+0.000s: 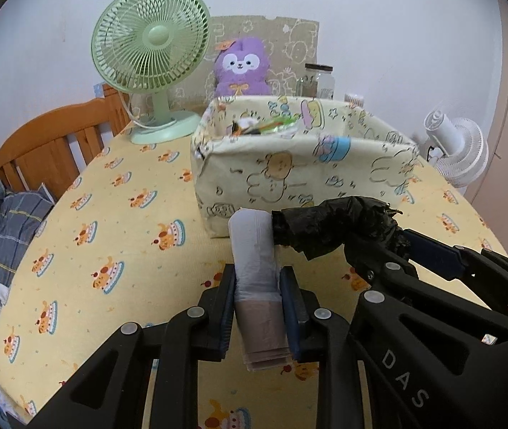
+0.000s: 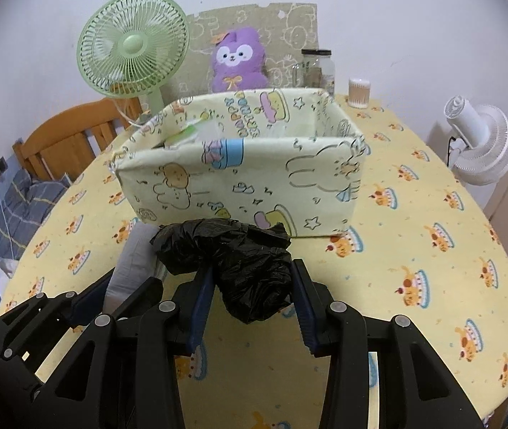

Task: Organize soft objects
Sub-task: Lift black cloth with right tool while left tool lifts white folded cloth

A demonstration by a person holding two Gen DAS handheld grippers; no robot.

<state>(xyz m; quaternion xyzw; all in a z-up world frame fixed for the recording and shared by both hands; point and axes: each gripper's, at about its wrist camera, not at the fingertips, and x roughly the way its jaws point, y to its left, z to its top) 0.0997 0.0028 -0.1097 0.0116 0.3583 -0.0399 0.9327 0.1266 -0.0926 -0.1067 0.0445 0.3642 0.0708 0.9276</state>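
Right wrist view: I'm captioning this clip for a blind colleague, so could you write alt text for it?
The right gripper holds a crumpled black plastic bag in its jaws above a yellow cake-print tablecloth, in front of an open cartoon-print fabric bin. Behind the bin stand a green desk fan, a purple plush toy and a glass jar.
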